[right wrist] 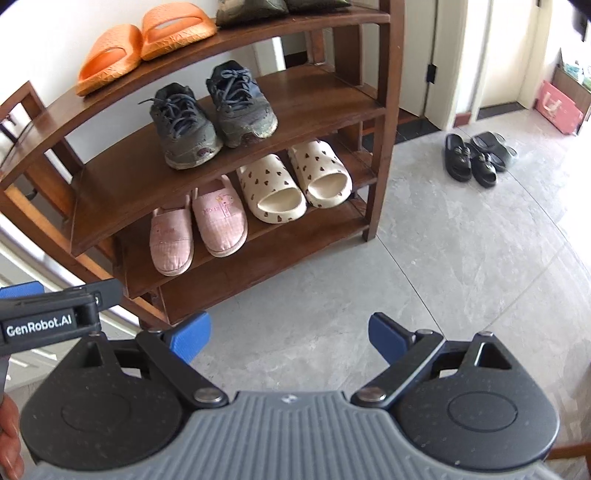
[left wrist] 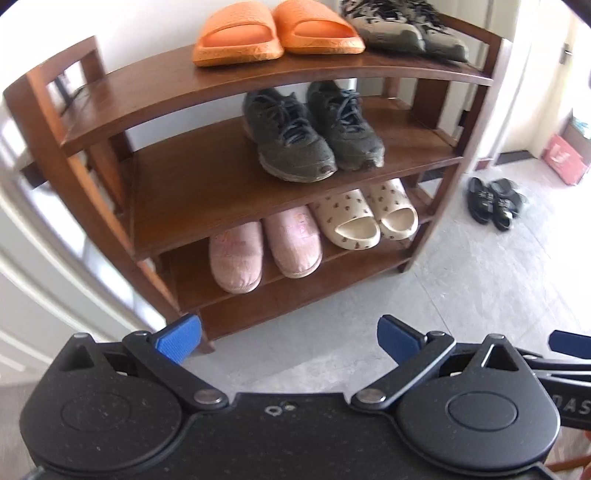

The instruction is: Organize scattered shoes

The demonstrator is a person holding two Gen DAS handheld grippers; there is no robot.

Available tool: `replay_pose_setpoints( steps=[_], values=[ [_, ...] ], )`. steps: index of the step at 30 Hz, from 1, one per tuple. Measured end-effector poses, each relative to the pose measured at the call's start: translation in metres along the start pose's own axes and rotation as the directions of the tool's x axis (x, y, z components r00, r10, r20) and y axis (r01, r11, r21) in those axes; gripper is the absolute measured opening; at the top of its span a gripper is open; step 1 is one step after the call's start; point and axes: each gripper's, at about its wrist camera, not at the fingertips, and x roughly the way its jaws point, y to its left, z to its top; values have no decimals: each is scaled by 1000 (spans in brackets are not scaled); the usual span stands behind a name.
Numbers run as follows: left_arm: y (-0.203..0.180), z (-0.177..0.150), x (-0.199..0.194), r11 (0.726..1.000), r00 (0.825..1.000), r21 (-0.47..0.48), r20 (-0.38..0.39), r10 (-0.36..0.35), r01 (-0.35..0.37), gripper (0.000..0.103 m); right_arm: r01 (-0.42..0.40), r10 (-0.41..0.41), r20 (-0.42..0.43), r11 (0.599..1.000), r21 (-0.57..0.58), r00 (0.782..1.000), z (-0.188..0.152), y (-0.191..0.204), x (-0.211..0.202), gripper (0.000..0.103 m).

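A brown wooden shoe rack (left wrist: 177, 206) (right wrist: 129, 192) stands against the wall. Its top shelf holds orange slides (left wrist: 273, 31) (right wrist: 144, 40) and camouflage shoes (left wrist: 402, 29). Dark grey sneakers (left wrist: 310, 129) (right wrist: 210, 110) sit on the middle shelf. Pink slippers (left wrist: 266, 247) (right wrist: 199, 229) and cream heart-print slides (left wrist: 365, 214) (right wrist: 295, 181) fill the bottom shelf. Black sandals (left wrist: 493, 201) (right wrist: 476, 155) lie on the floor right of the rack. My left gripper (left wrist: 288, 341) and right gripper (right wrist: 290, 339) hang open above the floor, nothing between their blue pads.
Grey tiled floor (right wrist: 424, 277) spreads in front of and right of the rack. A pink bag (left wrist: 565, 158) (right wrist: 557, 107) leans by a doorway at the far right. A white door or panel (left wrist: 48, 280) stands left of the rack. The left gripper's body shows at the right wrist view's left edge.
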Motion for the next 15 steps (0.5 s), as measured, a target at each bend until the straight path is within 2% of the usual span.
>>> replay_pose_setpoints(
  steps=[8,15],
  values=[
    [-60,2,-30,993,998,-107,-24,52,-54,103,-58,61,17,991,-124,998,32,-53,-24,94],
    [-90,8,-47,980,998,-189,-28,52,-56,102,-73,79,26,980,-183,997,53,-89,-39,94]
  ],
)
